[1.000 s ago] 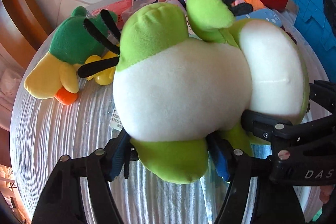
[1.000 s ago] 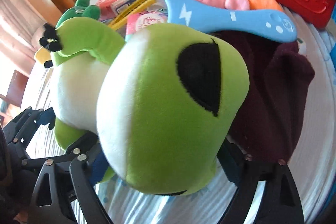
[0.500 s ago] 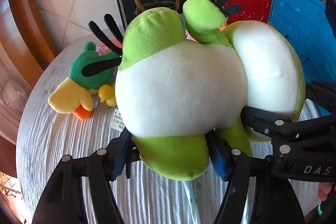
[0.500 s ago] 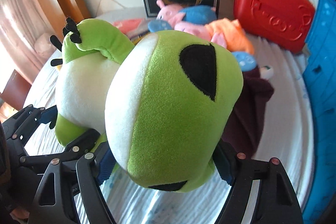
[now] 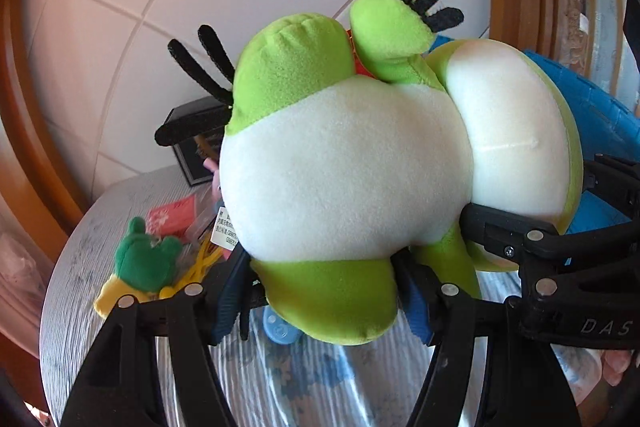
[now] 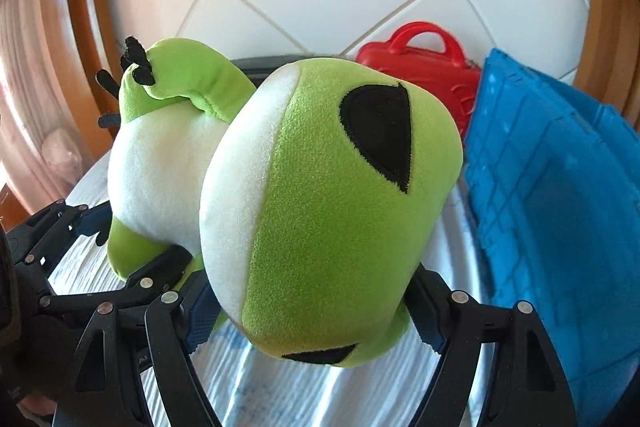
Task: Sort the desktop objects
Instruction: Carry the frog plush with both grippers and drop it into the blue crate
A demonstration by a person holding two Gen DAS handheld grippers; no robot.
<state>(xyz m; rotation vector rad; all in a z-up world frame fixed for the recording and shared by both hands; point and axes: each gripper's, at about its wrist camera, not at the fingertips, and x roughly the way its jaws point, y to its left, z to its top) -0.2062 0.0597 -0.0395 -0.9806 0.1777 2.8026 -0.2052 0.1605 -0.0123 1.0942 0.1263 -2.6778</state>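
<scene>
A big green and white frog plush [image 5: 344, 179] hangs in the air between both grippers. My left gripper [image 5: 320, 307] is shut on its lower body. My right gripper [image 6: 308, 303] is shut on its head [image 6: 328, 211], which has black eye patches. The right gripper also shows in the left wrist view [image 5: 560, 259], and the left gripper in the right wrist view [image 6: 60, 227]. The plush is well above the round table [image 5: 80, 307] with the striped cloth. A blue crate [image 6: 552, 207] stands at the right of the table.
A small green and yellow duck plush [image 5: 140, 267], a red packet [image 5: 172, 219], yellow pieces and a black box [image 5: 196, 147] lie on the table at the left. A red plastic case [image 6: 432, 67] stands behind the blue crate. A tiled wall is behind.
Both grippers have lifted the frog plush up from the table. The other toys and the table have dropped low in view, and the wall now fills the background.
</scene>
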